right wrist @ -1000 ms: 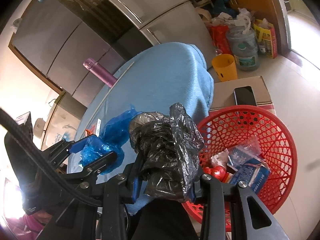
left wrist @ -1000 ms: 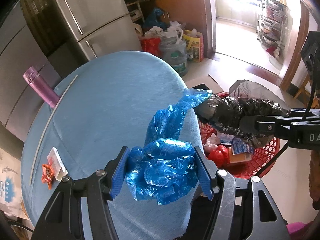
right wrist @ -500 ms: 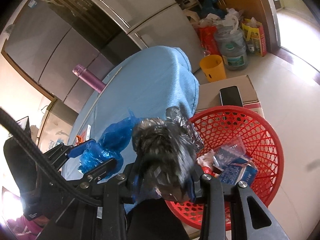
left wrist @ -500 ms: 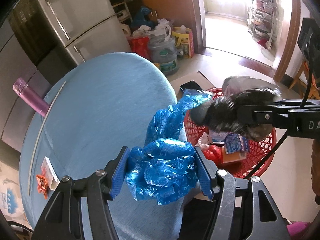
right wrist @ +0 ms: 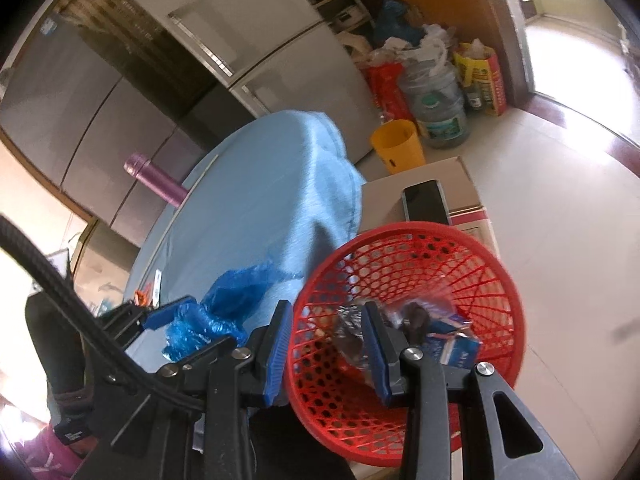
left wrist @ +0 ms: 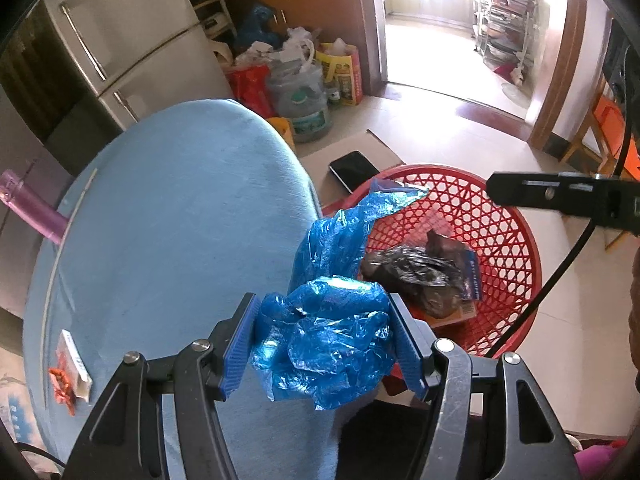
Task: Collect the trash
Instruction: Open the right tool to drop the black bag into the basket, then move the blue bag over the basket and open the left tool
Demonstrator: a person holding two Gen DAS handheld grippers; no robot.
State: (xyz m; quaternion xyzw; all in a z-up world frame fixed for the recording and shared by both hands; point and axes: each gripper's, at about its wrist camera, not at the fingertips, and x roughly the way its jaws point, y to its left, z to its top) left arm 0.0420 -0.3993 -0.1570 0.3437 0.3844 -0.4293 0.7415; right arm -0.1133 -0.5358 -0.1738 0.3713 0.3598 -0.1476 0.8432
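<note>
My left gripper (left wrist: pixel 324 338) is shut on a crumpled blue plastic bag (left wrist: pixel 326 344), held over the right edge of the blue-clothed table (left wrist: pixel 172 216); the bag also shows in the right wrist view (right wrist: pixel 224 304). My right gripper (right wrist: pixel 326 354) is open and empty above the red mesh basket (right wrist: pixel 460 264). A crumpled black plastic bag (left wrist: pixel 412 276) lies inside the basket (left wrist: pixel 504 240) on other trash. The black bag (right wrist: pixel 350 336) shows between my right fingers, down in the basket.
A small white packet with an orange scrap (left wrist: pixel 70 368) lies at the table's left edge. A purple bottle (left wrist: pixel 30 210) stands beyond the table. A phone (left wrist: pixel 354 170) lies on a cardboard box behind the basket. A yellow bucket (right wrist: pixel 396 146), water jug and bags stand by the fridge.
My right gripper opened and the black bag dropped from it into the red basket. The left gripper kept its hold on the blue bag and shifted slightly toward the basket.
</note>
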